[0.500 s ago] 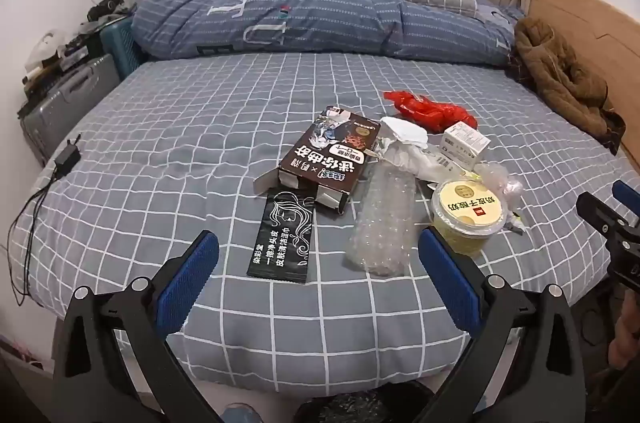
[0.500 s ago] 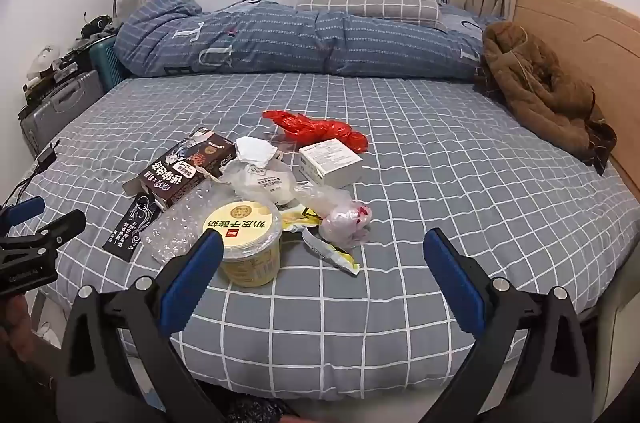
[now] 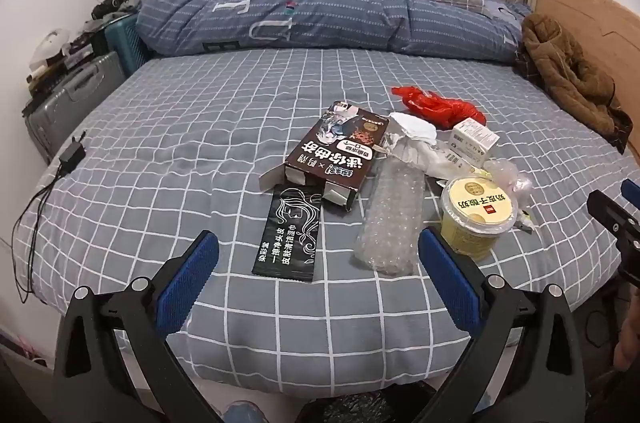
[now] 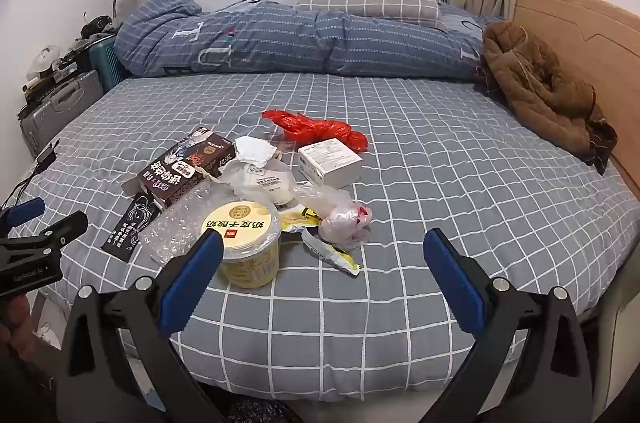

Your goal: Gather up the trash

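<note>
- Grey checked sheet of the bed (image 3: 168, 151) lying under a loose heap of trash, everything still waiting to be picked up.
- Hovering at the near edge of the bed with nothing held: left gripper (image 3: 318, 265) with blue pads spread wide apart, right gripper (image 4: 323, 269) likewise spread wide, both tilting down toward the heap, probably readying for a first grab.
- Sitting closest to the right gripper, at about 11 o'clock from it: yellow yogurt cup (image 4: 246, 243), upright, lid on, just behind the left pad in that view.
- Lying ahead of the left gripper at 12 o'clock: black sachet (image 3: 290, 231), flat on the sheet, its top end tucked under the open flap of the brown box (image 3: 340, 151).
- Resting at 1 o'clock from the left gripper: strip of bubble wrap (image 3: 394, 215), between the box and the cup, touching both or nearly so.
- Piling up behind the cup: crumpled white paper (image 4: 256, 149), clear plastic bag (image 4: 264, 181), small white box (image 4: 330, 159), red plastic bag (image 4: 316, 127) farthest back at 12 o'clock.
- Trailing at 1 o'clock from the cup: pinkish wad of plastic (image 4: 346, 219) and a yellow wrapper (image 4: 332, 253).
- Crowding each other, so likely snagging a neighbour when one piece is lifted; thin sachet likely hard to pinch off the soft sheet.
- Lying well apart and not trash: brown jacket (image 4: 540, 83) at 2 o'clock, folded quilt (image 3: 320, 19), charger (image 3: 72, 157) with its cable at 9 o'clock.
</note>
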`<state>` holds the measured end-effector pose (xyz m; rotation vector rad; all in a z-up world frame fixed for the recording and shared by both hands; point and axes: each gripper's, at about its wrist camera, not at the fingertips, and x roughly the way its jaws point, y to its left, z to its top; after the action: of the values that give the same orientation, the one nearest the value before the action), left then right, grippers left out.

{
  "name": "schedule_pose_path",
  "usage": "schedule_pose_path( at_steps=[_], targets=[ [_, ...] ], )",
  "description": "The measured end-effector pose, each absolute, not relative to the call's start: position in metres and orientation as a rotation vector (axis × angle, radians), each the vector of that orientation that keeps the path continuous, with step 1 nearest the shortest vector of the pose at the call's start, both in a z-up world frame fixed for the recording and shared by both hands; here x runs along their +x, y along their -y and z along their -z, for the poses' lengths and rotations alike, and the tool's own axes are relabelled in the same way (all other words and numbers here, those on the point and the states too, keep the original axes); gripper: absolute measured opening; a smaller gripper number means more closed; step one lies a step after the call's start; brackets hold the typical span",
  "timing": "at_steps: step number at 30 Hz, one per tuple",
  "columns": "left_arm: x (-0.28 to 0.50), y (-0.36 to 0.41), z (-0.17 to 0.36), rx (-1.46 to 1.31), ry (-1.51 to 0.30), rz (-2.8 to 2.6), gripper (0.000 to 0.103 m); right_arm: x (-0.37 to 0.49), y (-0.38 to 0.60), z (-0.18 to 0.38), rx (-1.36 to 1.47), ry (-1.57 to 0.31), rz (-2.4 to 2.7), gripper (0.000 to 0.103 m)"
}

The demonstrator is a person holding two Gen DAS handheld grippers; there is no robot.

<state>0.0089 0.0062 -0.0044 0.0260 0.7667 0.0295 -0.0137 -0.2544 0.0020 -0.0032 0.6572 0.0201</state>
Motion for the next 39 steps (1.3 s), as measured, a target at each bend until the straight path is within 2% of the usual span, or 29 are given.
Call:
schedule_pose_path(
  at_steps=[39],
  targets=[
    [0.019, -0.003, 0.018, 0.02, -0.793, -0.042, 0.097, -0.006, 0.257, 0.007, -0.008, -0.652, -0.014, 0.096]
  ],
)
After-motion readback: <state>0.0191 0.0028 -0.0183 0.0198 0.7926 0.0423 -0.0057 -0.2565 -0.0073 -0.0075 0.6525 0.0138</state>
